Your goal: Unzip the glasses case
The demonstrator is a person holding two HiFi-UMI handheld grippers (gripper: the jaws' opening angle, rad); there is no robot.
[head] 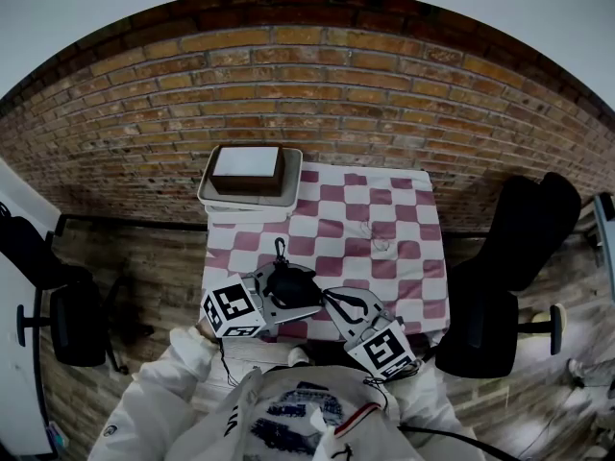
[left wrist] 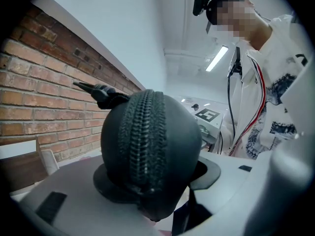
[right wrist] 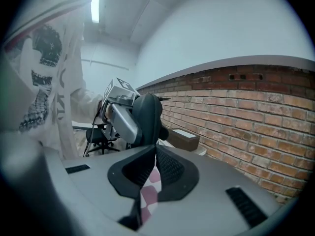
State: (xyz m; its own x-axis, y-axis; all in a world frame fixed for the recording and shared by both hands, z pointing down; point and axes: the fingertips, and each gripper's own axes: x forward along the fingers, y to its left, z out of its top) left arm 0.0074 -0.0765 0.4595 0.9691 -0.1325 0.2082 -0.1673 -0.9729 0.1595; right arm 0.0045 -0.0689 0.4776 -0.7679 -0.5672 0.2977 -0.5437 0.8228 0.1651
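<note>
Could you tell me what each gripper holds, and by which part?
The left gripper clamps the dark rounded zipped glasses case across its zipped end. The right gripper is shut at its opposite side; any pinched zip pull is not visible.

**Head view:** camera on the person's head, facing steeply down from well above the checkered table (head: 384,248). The brick wall (head: 317,84) spans the upper frame.

**Left gripper view:** camera riding on the left gripper (head: 300,296), looking along its jaws. It sits very near the glasses case (left wrist: 150,151), which fills mid-frame. The wall is at the left of the frame and the person's torso (left wrist: 275,92) at the right.

**Right gripper view:** camera riding on the right gripper (head: 332,298), looking along its jaws at the glasses case from slightly farther off. The wall is at the right of the frame.

All three views share the glasses case and the brick wall.
</note>
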